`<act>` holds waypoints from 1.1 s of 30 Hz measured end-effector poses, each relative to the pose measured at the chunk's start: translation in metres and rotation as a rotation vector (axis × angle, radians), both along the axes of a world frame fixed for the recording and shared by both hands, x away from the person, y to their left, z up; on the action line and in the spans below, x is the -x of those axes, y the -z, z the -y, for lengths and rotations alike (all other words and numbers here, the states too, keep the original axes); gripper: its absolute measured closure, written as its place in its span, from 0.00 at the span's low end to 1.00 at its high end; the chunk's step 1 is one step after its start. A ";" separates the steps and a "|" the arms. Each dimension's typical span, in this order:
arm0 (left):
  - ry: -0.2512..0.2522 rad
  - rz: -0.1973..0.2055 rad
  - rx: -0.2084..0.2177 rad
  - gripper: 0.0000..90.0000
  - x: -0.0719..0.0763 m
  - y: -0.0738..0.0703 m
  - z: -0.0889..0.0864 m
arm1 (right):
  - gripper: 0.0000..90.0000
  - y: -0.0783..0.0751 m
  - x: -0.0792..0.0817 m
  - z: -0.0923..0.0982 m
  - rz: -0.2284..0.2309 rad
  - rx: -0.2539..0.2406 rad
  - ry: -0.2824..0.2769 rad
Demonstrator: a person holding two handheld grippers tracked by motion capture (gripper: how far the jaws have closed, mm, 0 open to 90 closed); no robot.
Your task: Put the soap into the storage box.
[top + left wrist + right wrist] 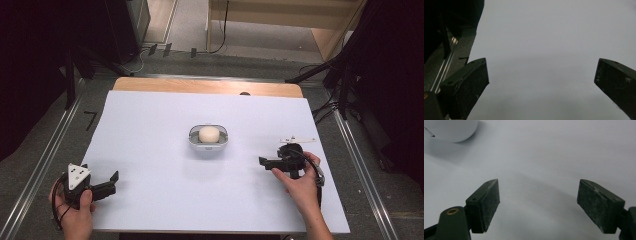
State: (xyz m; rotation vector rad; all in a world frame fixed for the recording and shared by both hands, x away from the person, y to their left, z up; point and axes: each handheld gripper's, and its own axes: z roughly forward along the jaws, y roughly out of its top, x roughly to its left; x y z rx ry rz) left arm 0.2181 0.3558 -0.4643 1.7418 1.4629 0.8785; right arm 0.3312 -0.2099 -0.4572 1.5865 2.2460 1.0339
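High view: a small white rounded-rectangular dish with a translucent rim sits mid-sheet on the pale lavender matte table cover; a smooth cream dome-shaped lump rests inside the dish.

The left gripper, black with a grey three-cornered plate on top, is held well apart from the dish, toward the near left corner of the cover. The right gripper lies nearer the dish, to its right and slightly nearer the person, pointing leftward.

Left gripper view: jaws spread wide, nothing between them, plain cover ahead (plus the dark floor and a metal rail at the edge, detail the right gripper view lacks).

Right gripper view: jaws likewise spread and empty; flat, scuffed, dusty black pads. The dish's curved white wall shows at the upper left corner; the lump is not discernible there.
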 end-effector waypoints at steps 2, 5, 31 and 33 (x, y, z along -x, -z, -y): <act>0.000 -0.001 -0.002 0.00 0.000 0.000 0.000 | 0.21 0.001 0.002 0.003 0.009 -0.001 0.002; 0.000 -0.001 -0.002 0.00 0.000 0.000 0.000 | 0.21 0.003 0.005 0.008 0.010 -0.001 0.008; -0.003 -0.001 -0.002 0.00 0.000 0.000 0.000 | 0.15 0.011 0.031 0.044 0.079 -0.012 0.026; -0.005 0.000 -0.002 0.00 0.000 0.000 0.000 | 0.15 0.012 0.032 0.046 0.080 -0.009 0.042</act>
